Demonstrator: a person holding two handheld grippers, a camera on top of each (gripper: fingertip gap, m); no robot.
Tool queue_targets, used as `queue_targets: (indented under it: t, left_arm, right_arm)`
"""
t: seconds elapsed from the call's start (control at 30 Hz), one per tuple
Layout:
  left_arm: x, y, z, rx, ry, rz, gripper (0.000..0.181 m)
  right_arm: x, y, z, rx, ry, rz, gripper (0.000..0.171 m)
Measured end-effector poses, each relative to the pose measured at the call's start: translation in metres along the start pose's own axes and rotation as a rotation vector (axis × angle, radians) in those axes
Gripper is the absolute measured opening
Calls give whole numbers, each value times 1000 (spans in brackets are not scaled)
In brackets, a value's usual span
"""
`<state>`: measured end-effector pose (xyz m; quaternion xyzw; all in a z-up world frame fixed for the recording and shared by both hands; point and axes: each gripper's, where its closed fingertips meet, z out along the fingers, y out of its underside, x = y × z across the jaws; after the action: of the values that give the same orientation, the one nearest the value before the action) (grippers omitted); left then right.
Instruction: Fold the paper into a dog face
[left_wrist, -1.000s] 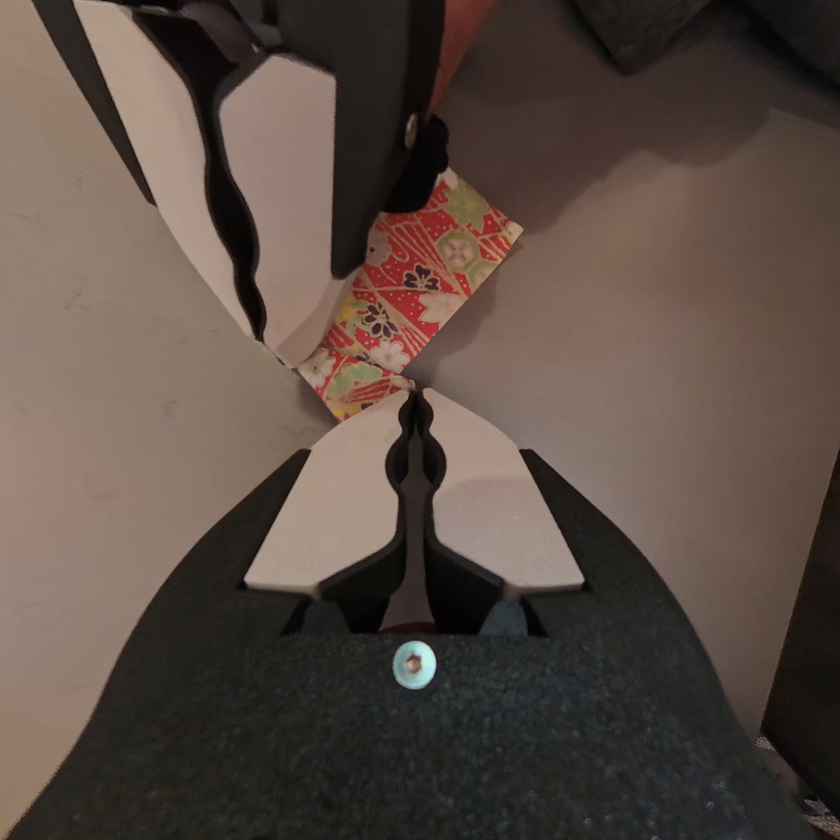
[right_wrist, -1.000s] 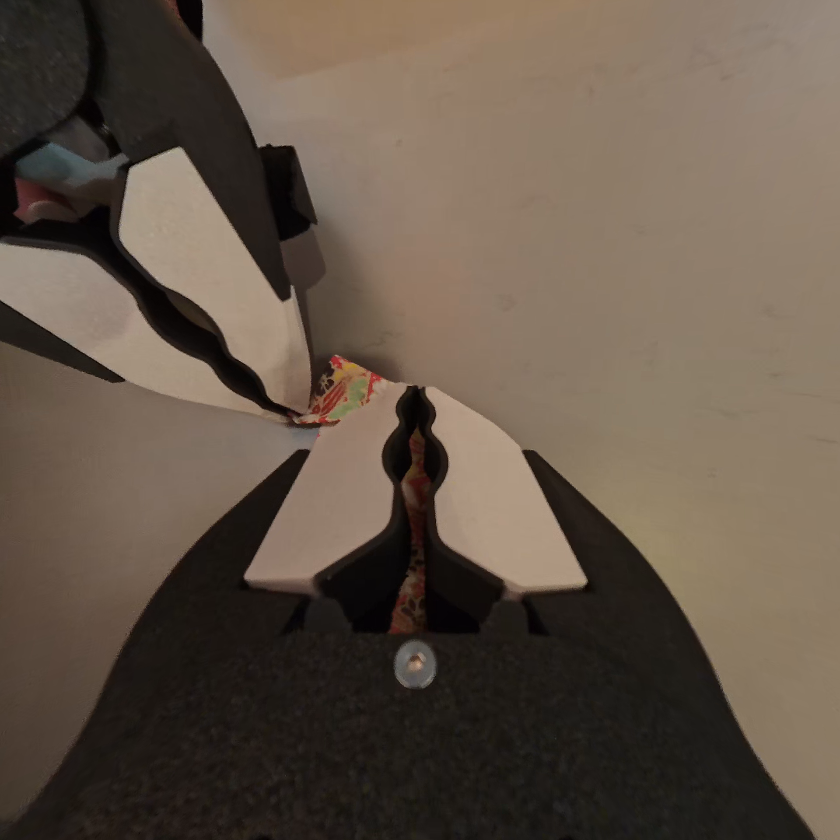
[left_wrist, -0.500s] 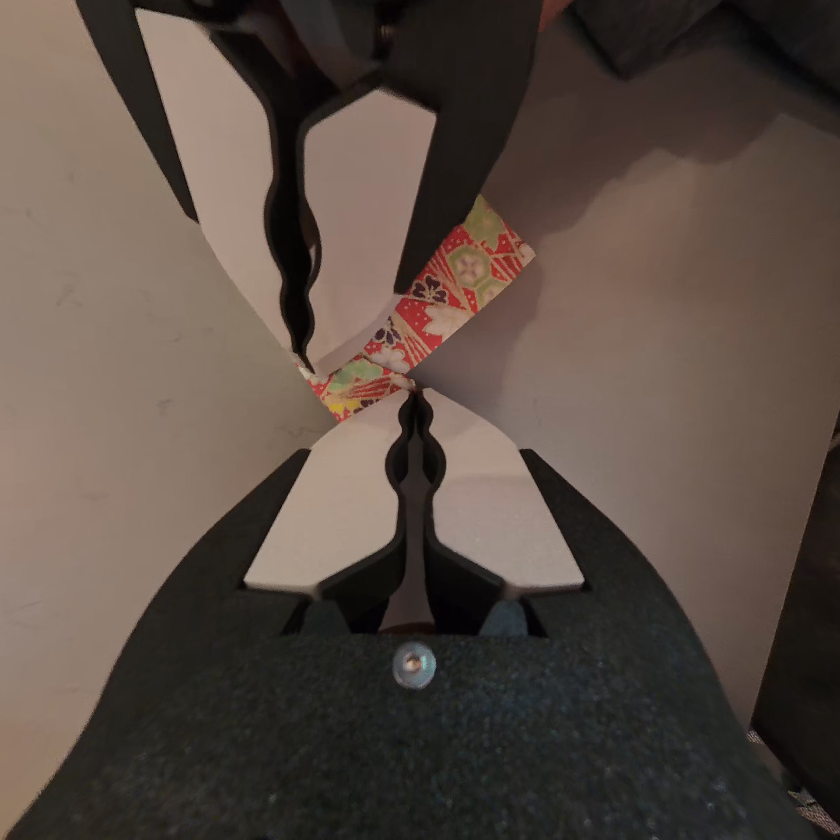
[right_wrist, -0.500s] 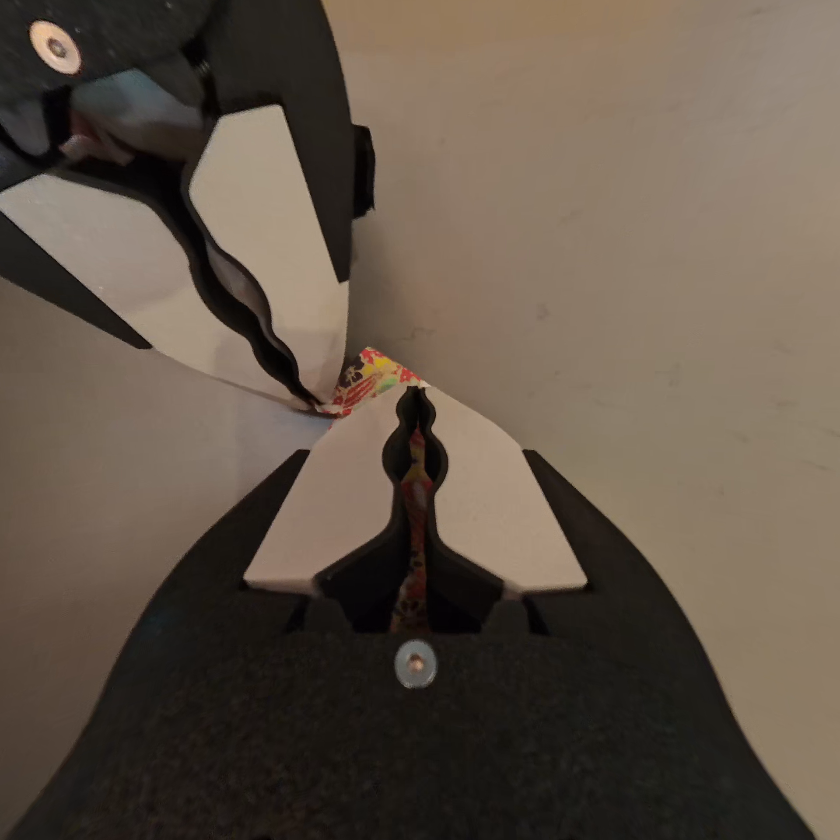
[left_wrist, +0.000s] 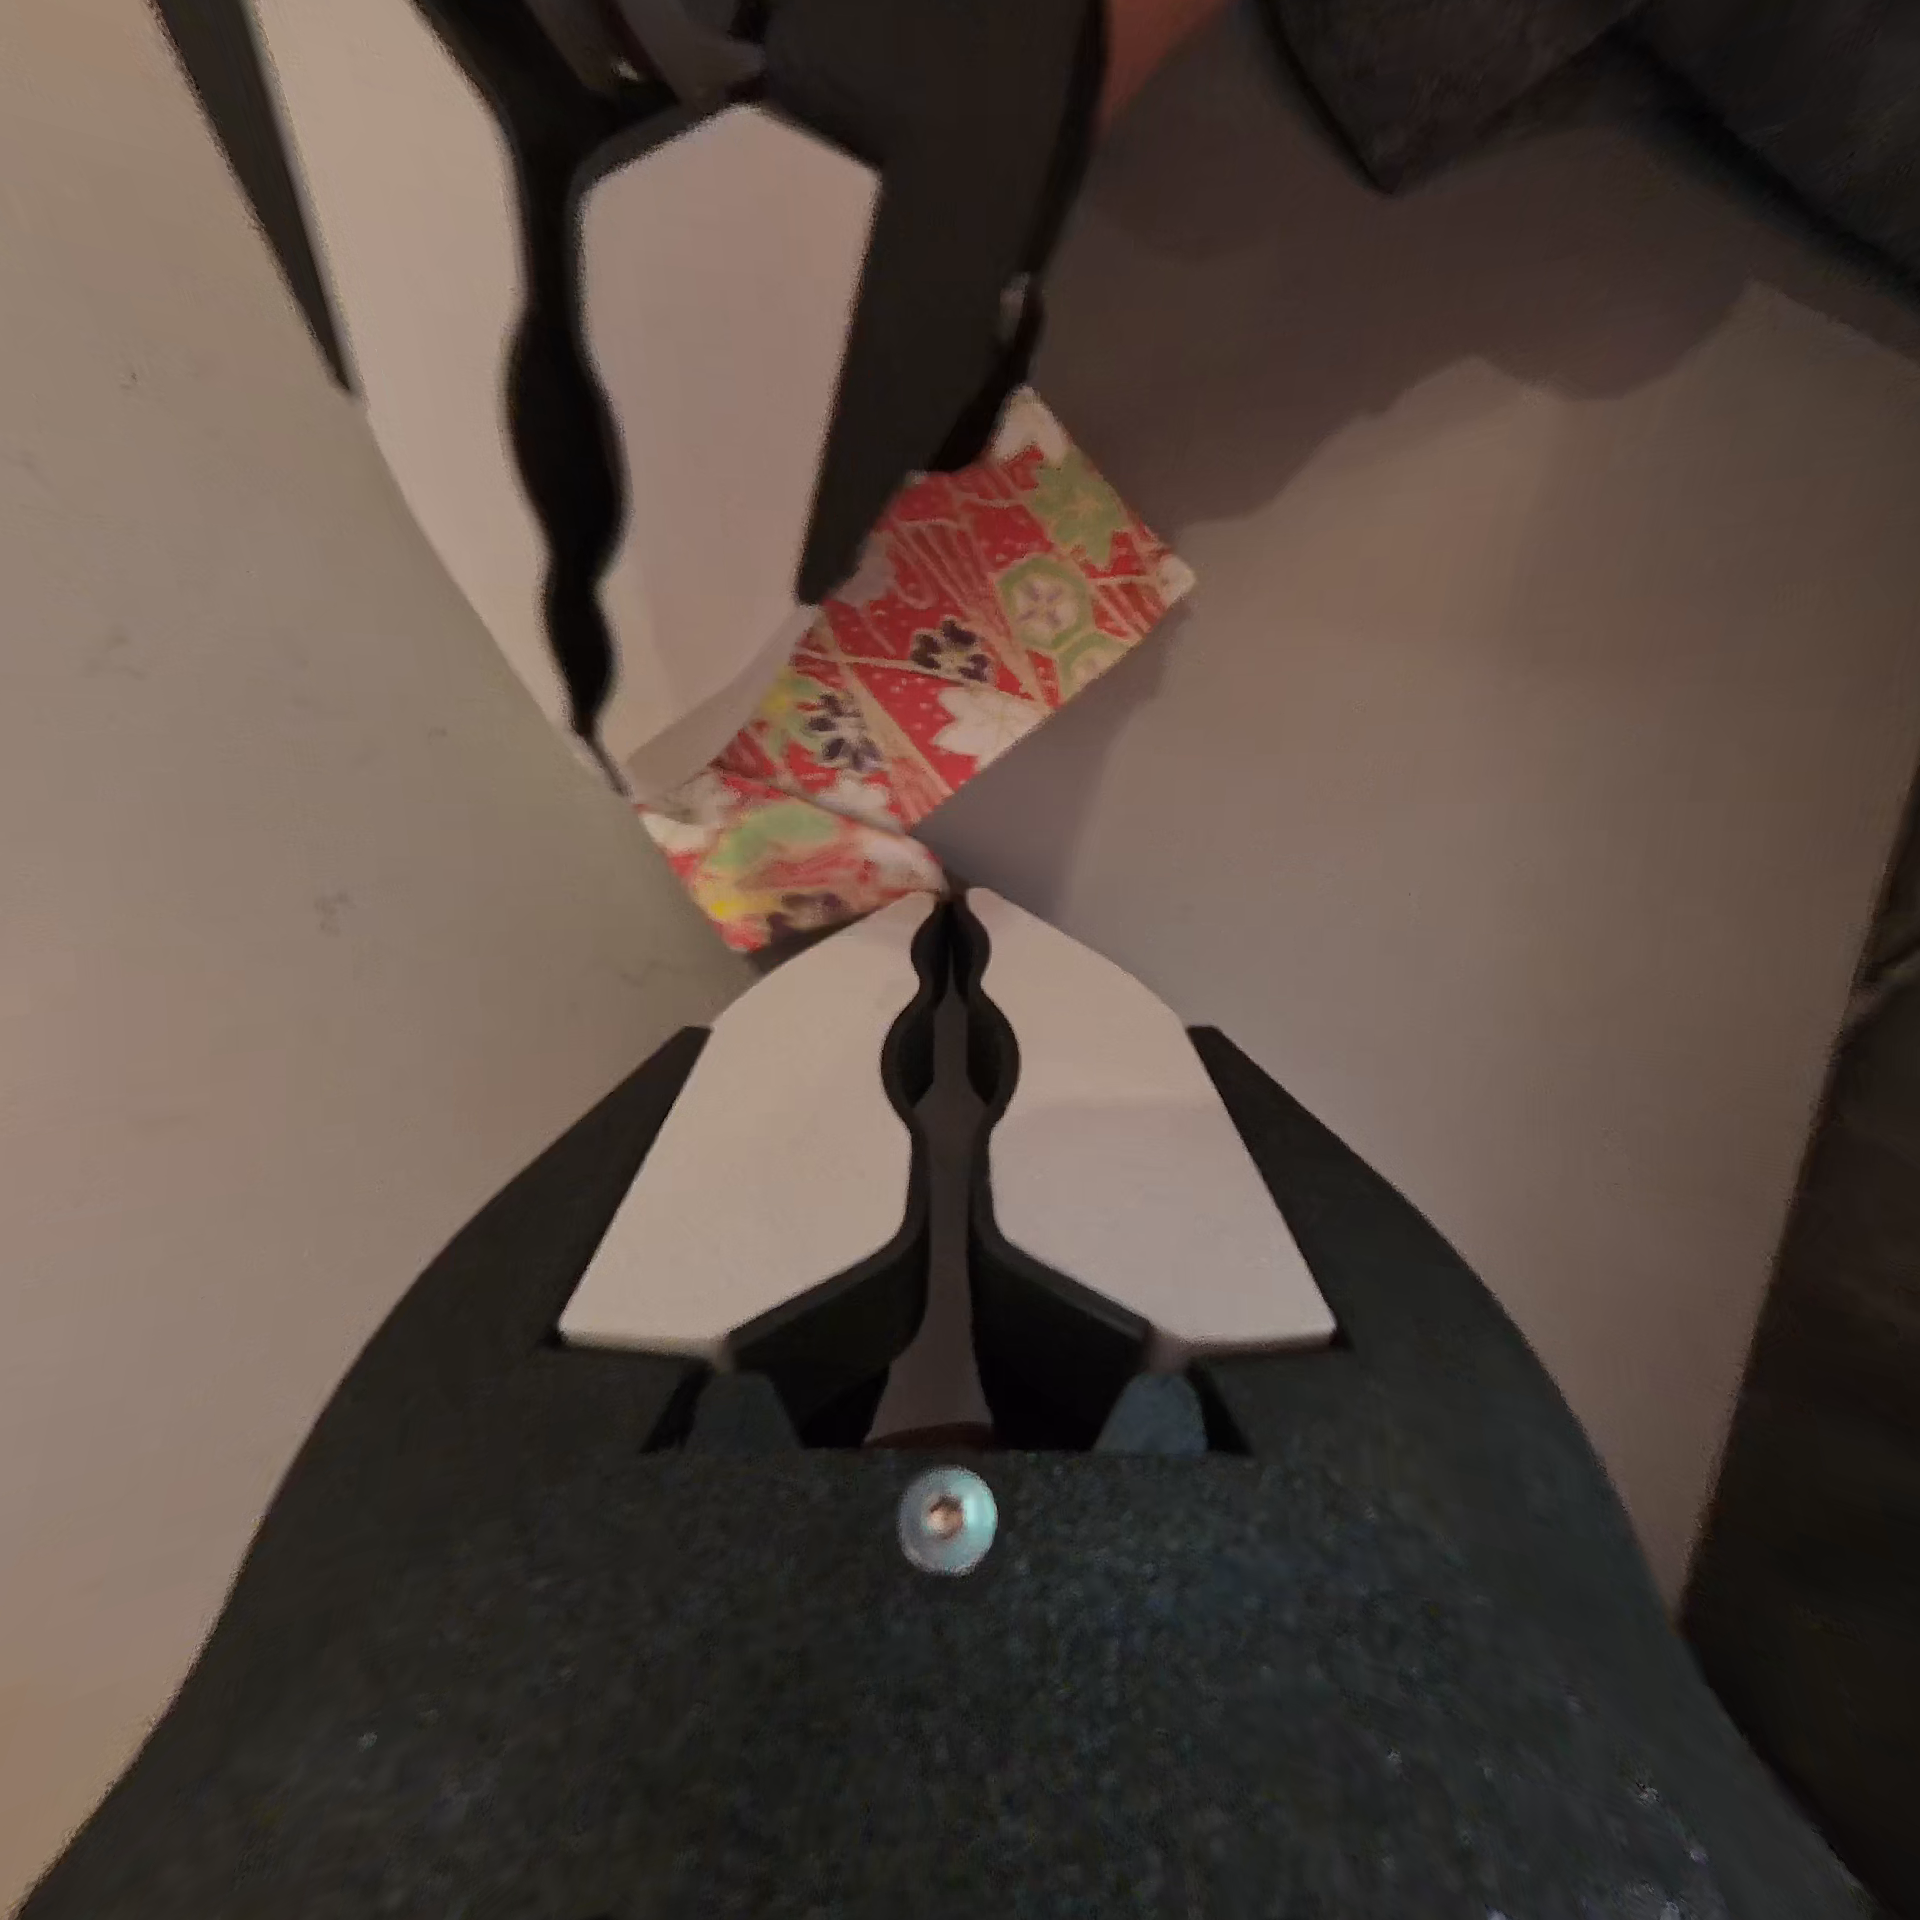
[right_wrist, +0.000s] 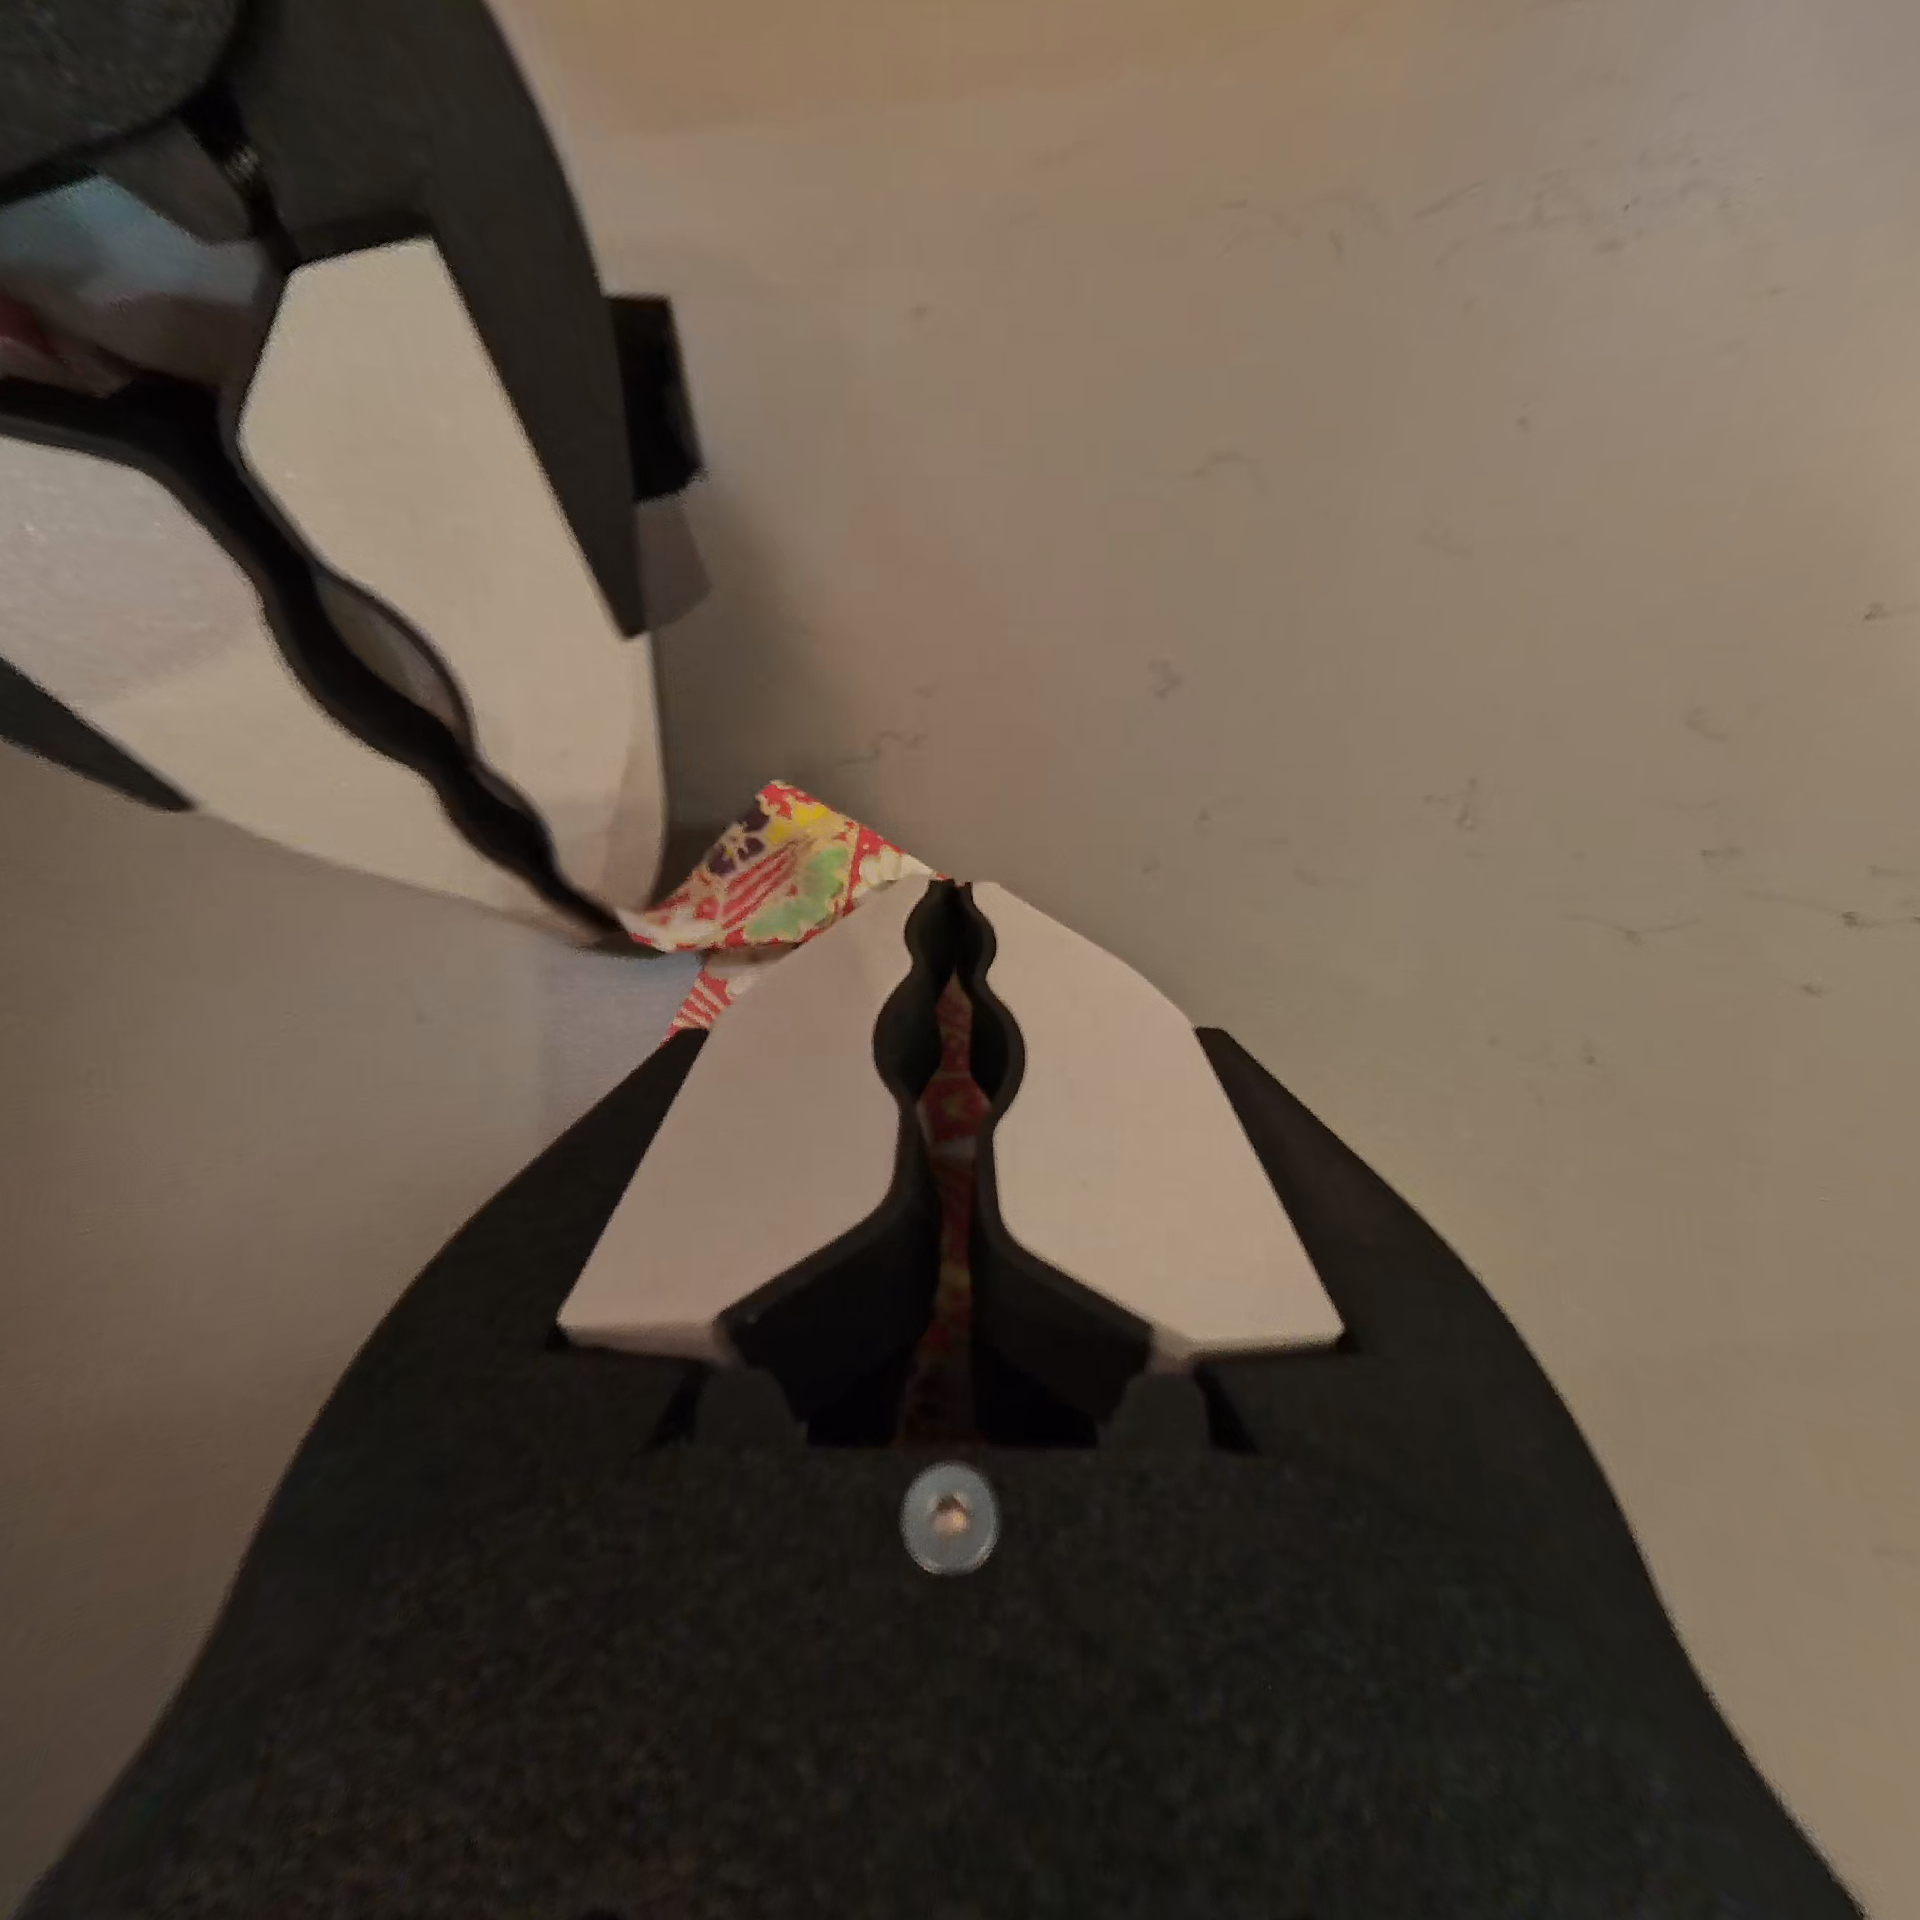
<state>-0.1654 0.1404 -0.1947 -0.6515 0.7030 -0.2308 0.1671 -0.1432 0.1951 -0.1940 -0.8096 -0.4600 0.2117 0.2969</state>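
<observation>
1. Pale, lightly scuffed tabletop (right_wrist: 1351, 520) is filling the background of both views, with a dark soft shape, perhaps a cushion or cloth (left_wrist: 1662, 94), lying at the far right edge in the left wrist view.
2. Red patterned paper (left_wrist: 997, 644), printed with flowers in green, white and dark blue, is sitting between the two grippers near the middle of the table, folded into a small, thick piece.
3. Left gripper (left_wrist: 951, 906) is reaching in from the near side, its jaws pressed together with the tips touching the near corner of the paper; whether that corner is actually pinched between them cannot be told.
4. Right gripper (right_wrist: 951, 888) is pinching the paper: its jaws are closed, and a red strip of the sheet is showing through the slot between its fingers (right_wrist: 1101, 1143).
5. In the left wrist view the right gripper (left_wrist: 608, 753) is coming down from the far side, covering the left part of the paper.
6. In the right wrist view the left gripper (right_wrist: 608, 930) is slanting in from the far left, its tip meeting the folded edge of the paper (right_wrist: 790, 883) just beside the right gripper's tips.
</observation>
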Motion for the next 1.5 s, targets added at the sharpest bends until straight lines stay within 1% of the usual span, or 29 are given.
queue_targets:
  t: [0.07, 0.2, 0.33, 0.4, 0.5, 0.63, 0.77, 0.87, 1.03, 1.17, 1.27, 1.37, 1.5]
  left_arm:
    - [9, 0, 0, 14, 39, -28, 0]
    - [11, 7, -11, 35, -9, -58, 1]
    - [-10, -12, -29, 179, -80, -176, 0]
    - [-24, -22, -28, 207, -106, -227, 0]
    - [-38, -26, -15, 158, -126, -218, 0]
    - [-34, -16, 6, 38, -106, -158, 0]
    - [-22, -13, 7, 30, -86, -119, 0]
    - [-19, -12, 6, 47, -96, -127, 0]
    - [-11, -7, 2, 36, -53, -140, 0]
    - [-26, -11, -11, 110, -91, -205, 0]
    - [-35, -9, -10, 102, -114, -221, 0]
    - [-34, -4, -2, 61, -132, -198, 0]
    - [-32, -3, -2, 62, -142, -219, 0]
  right_arm:
    - [0, 0, 0, 0, 0, 9, 0]
    - [0, 0, 0, 4, 17, -5, 0]
    - [0, 0, 0, 7, 27, -12, 0]
    - [0, 0, 0, 8, 31, -15, 0]
    - [1, 0, 0, 8, 33, -14, 0]
    - [1, 0, 0, 8, 34, -9, 0]
    - [1, 0, 0, 8, 34, -7, 0]
    - [1, 0, 0, 7, 28, -3, 0]
    - [1, 0, 0, 7, 29, -5, 0]
    - [1, 0, 0, 8, 32, -8, 0]
    - [1, 0, 0, 8, 32, -7, 0]
    - [1, 0, 0, 9, 35, -8, 0]
    - [1, 0, 0, 10, 40, -10, 0]
